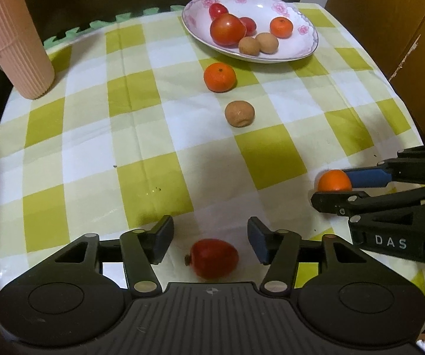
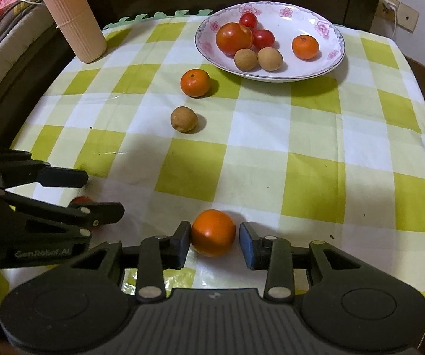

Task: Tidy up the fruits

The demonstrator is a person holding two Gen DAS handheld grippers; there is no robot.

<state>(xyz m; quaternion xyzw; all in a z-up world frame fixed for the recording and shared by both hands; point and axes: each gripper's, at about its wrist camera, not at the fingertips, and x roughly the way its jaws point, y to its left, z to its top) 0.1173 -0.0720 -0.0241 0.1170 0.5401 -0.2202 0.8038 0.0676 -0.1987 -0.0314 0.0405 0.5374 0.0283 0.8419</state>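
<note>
I count nine fruits on my feeds. Six sit in the white floral-rimmed shallow bowl (image 2: pixel 335 56) at the far side of the green-and-white checked tablecloth (image 2: pixel 271 162): one large red tomato (image 2: pixel 233 38), two small red cherry tomatoes (image 2: pixel 248 20), two round tan-brown fruits (image 2: pixel 245 59) touching each other, and one small orange mandarin (image 2: pixel 305 47).

Three lie loose on the cloth: another orange mandarin (image 2: pixel 195 82) just in front of the bowl, a third tan-brown fruit (image 2: pixel 183 119) a little nearer me, and an oval red tomato (image 1: pixel 214 258) by the near edge. A fourth piece, the near orange mandarin (image 2: pixel 213 232), makes ten in all.

My left gripper (image 1: pixel 210 239) has its fingers spread wide, with the oval red tomato lying between them, clear of both pads. My right gripper (image 2: pixel 215 244) straddles the near mandarin; its fingers are apart, the left pad seemingly touching the peel, though I cannot be sure, the right pad just short of it.

A ribbed pink cylindrical container (image 2: pixel 72 17) stands upright at the far left corner.
</note>
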